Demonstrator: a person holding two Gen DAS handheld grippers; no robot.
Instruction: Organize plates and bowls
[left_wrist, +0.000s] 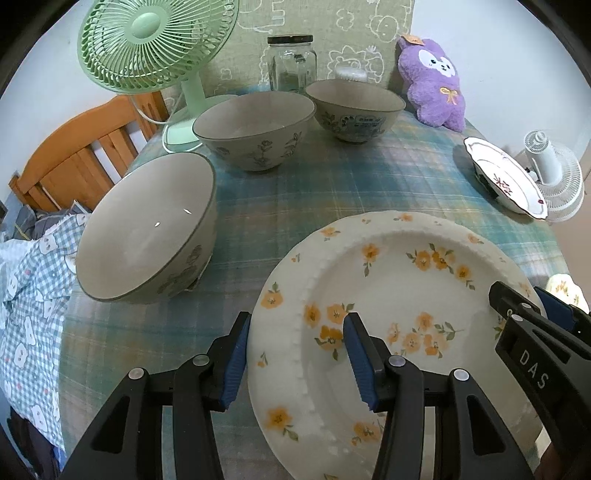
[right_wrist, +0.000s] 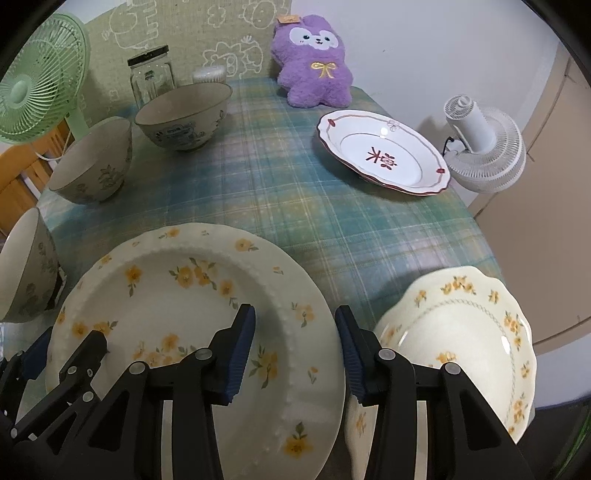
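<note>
A big cream plate with orange flowers (left_wrist: 391, 295) (right_wrist: 177, 295) lies at the table's near edge. My left gripper (left_wrist: 295, 362) is open, its jaws straddling the plate's left rim. My right gripper (right_wrist: 295, 354) is open, its jaws straddling the plate's right rim; it also shows in the left wrist view (left_wrist: 532, 317). A scalloped cream plate with yellow flowers (right_wrist: 469, 332) lies right of it. A white plate with red marks (right_wrist: 384, 151) (left_wrist: 506, 177) sits at the far right. Three grey bowls (left_wrist: 147, 229) (left_wrist: 255, 129) (left_wrist: 354, 109) stand along the left and back.
A green fan (left_wrist: 147, 48), a glass jar (left_wrist: 291, 62) and a purple plush toy (left_wrist: 436, 81) stand at the back. A white fan (right_wrist: 484, 147) lies at the right edge. A wooden chair (left_wrist: 81, 155) and checked cloth (left_wrist: 33, 280) are left of the table.
</note>
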